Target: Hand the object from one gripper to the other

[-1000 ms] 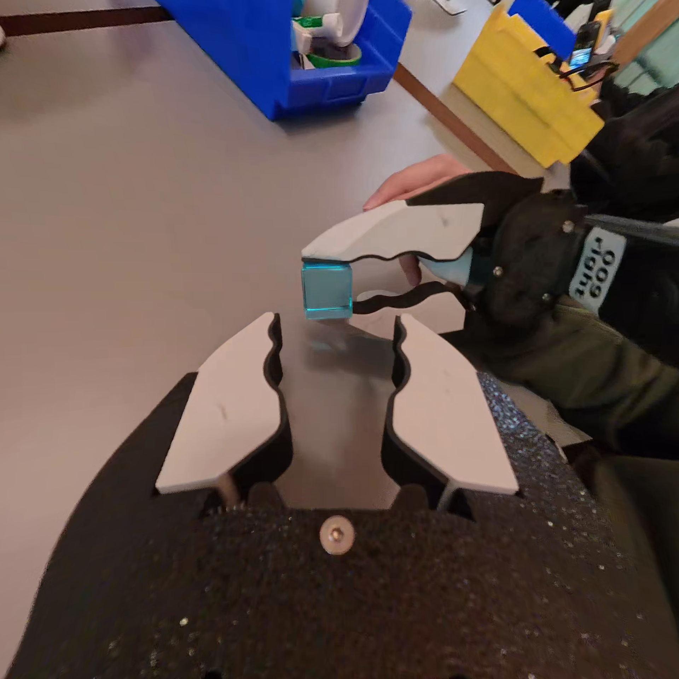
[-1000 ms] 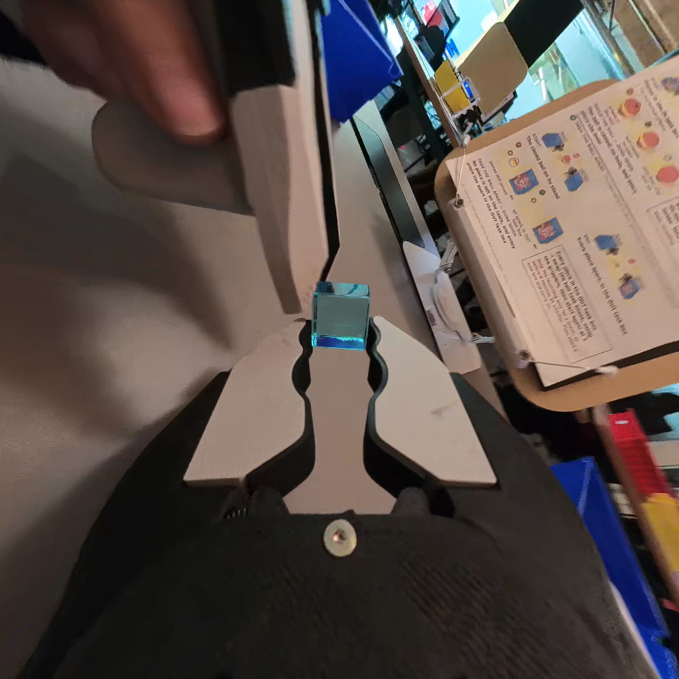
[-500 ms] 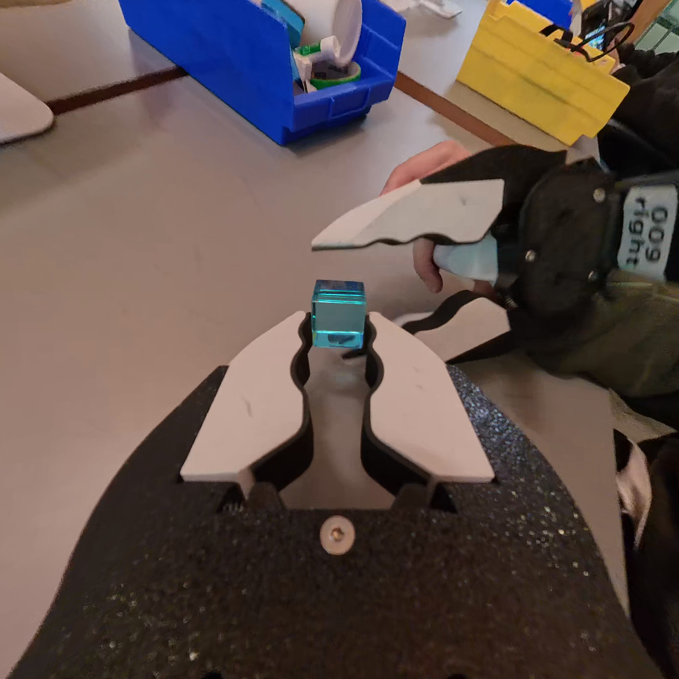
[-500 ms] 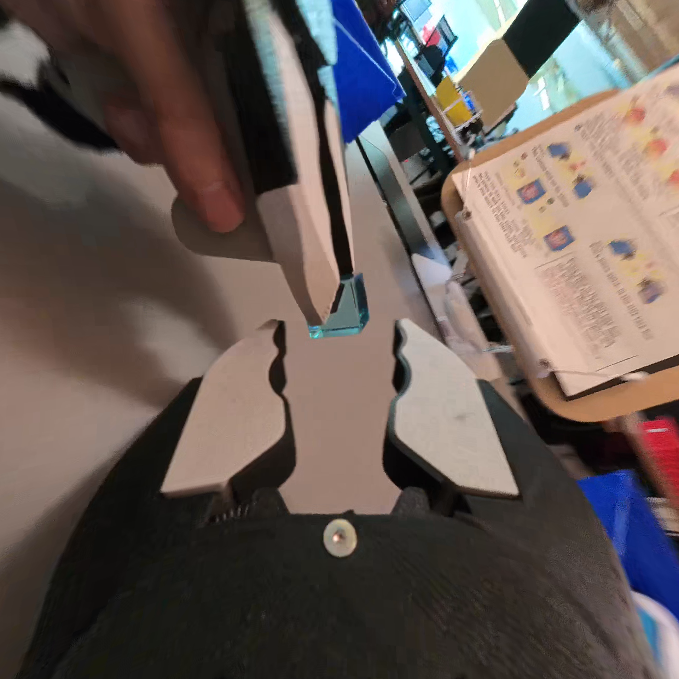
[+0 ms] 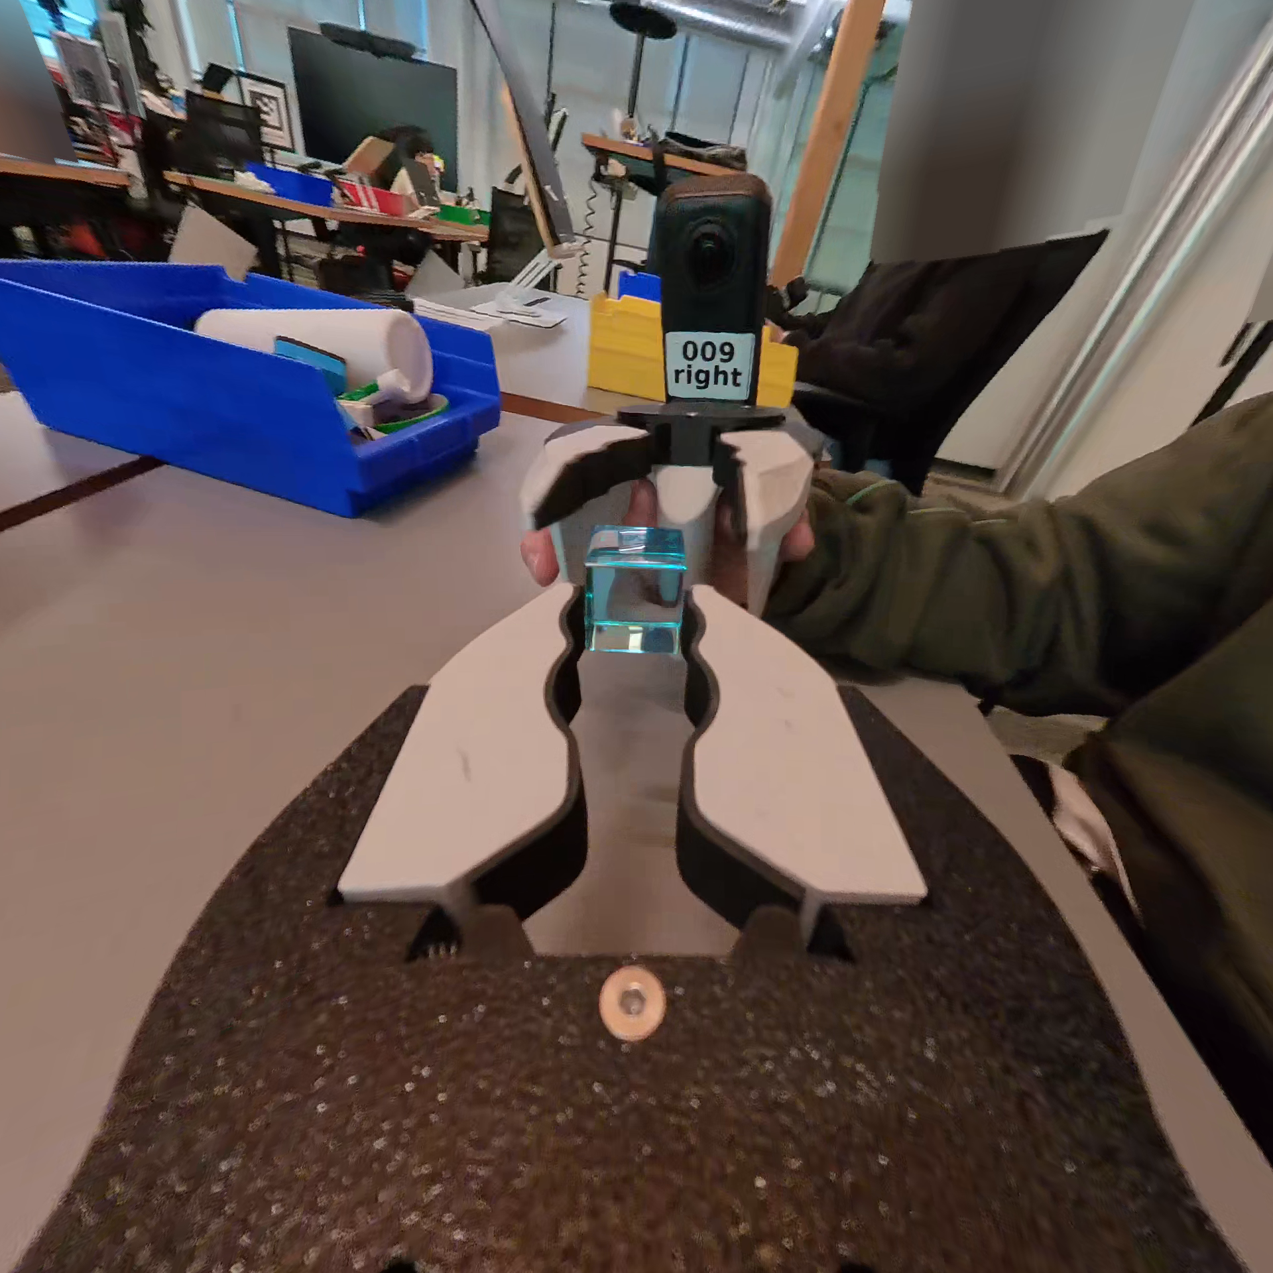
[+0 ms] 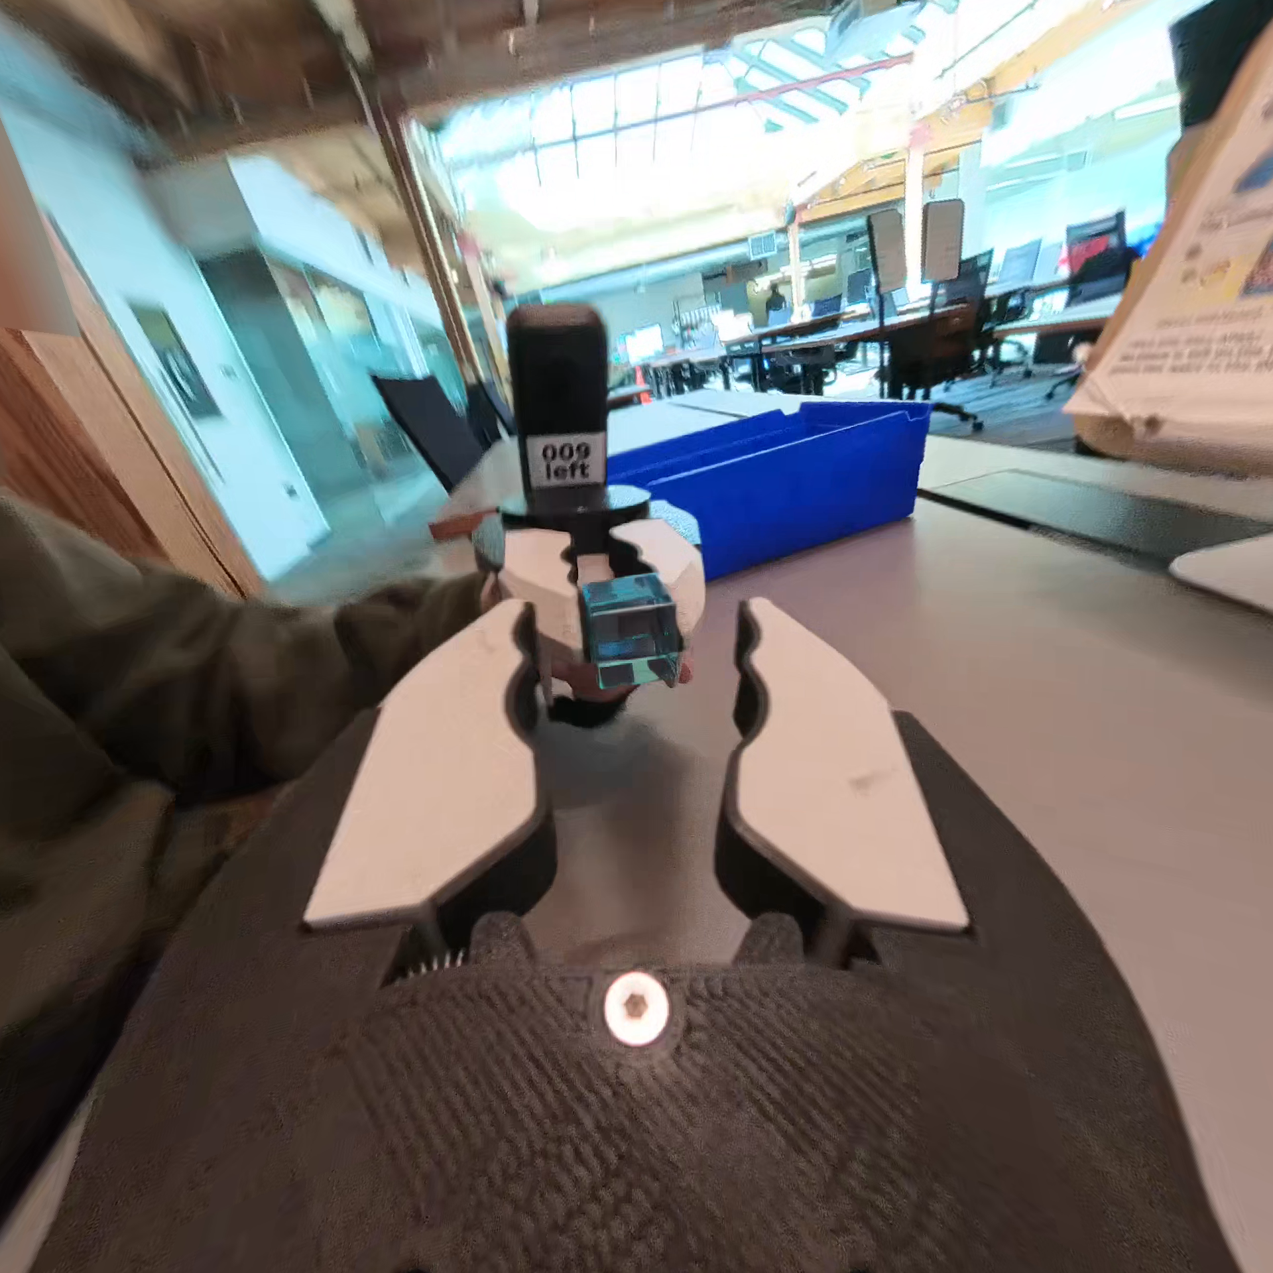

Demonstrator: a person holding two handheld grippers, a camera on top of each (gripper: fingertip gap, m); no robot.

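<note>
Cube in my left gripper.
My left gripper clamps the clear turquoise glass cube; my right gripper gapes empty, cube at its 12 o'clock, above the grey table.

Glossy, seemingly glass cube

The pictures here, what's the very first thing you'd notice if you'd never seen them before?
A shiny see-through teal cube jumps out, pinched between the tips of the left gripper above the grey table. Facing it is the right gripper, open and holding nothing, with a black camera standing on top. To the left, on the table, sits a bright blue bin with a white roll inside.
</note>
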